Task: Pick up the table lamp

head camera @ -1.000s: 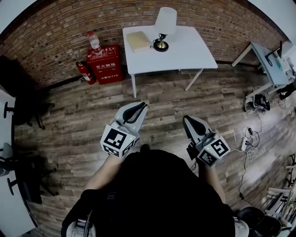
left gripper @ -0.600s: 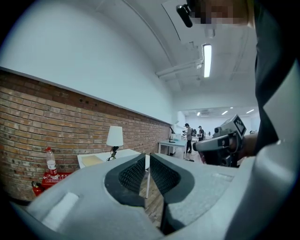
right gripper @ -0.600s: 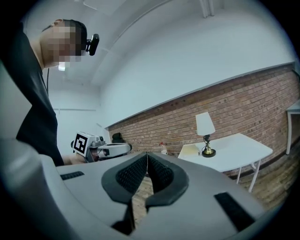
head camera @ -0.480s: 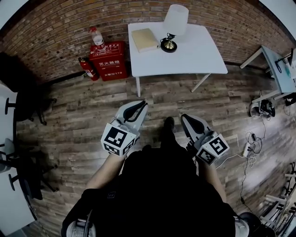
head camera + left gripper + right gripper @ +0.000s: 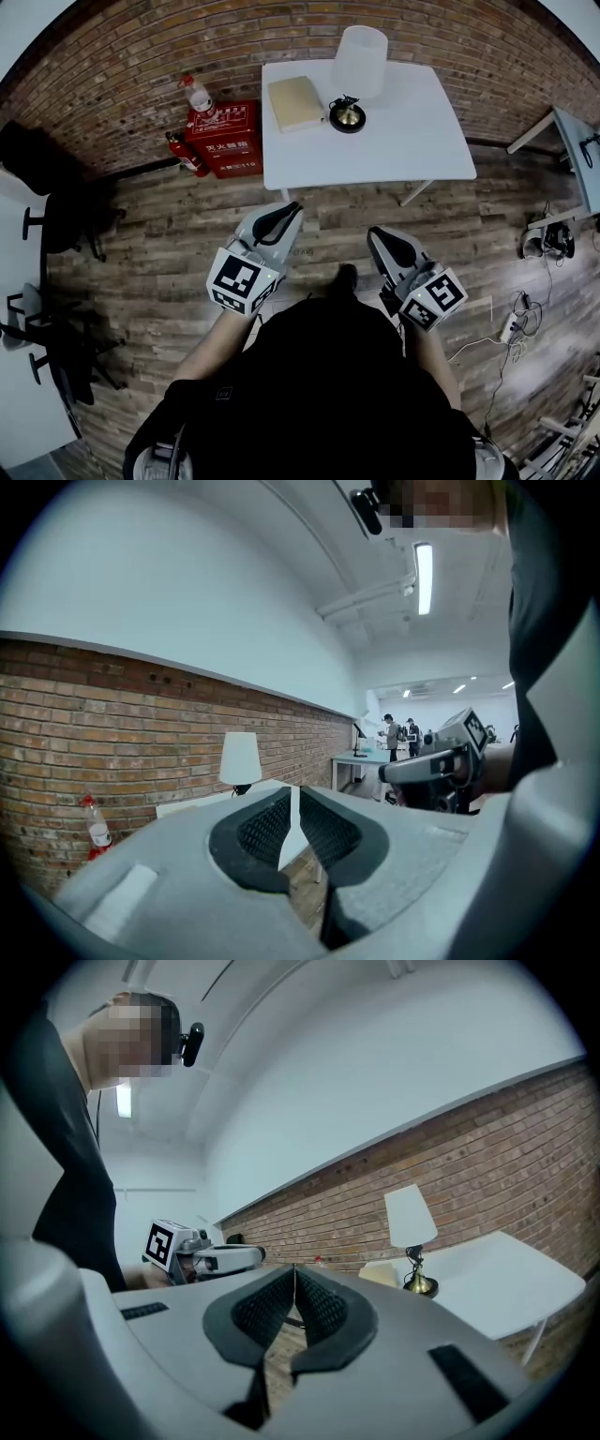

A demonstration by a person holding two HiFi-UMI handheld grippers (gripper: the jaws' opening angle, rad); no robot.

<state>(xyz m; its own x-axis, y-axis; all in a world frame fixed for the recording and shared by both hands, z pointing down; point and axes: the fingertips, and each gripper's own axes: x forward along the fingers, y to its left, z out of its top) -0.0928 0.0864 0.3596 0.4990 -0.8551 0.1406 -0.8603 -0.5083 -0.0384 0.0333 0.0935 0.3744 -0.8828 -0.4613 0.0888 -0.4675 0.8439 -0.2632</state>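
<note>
The table lamp, white shade on a brass base, stands at the back of a white table against the brick wall. A tan book lies to its left. My left gripper and right gripper are held over the wooden floor, well short of the table, both shut and empty. The lamp shows far off beyond the left gripper in the left gripper view. In the right gripper view the lamp stands to the right of the right gripper.
A red cabinet with a bottle on top and a fire extinguisher stand left of the table. Black chairs are at the left. Another table and floor cables lie to the right.
The table and lamp have drawn nearer and lower in the head view as the person walks towards them. Both grippers stay shut and side by side.
</note>
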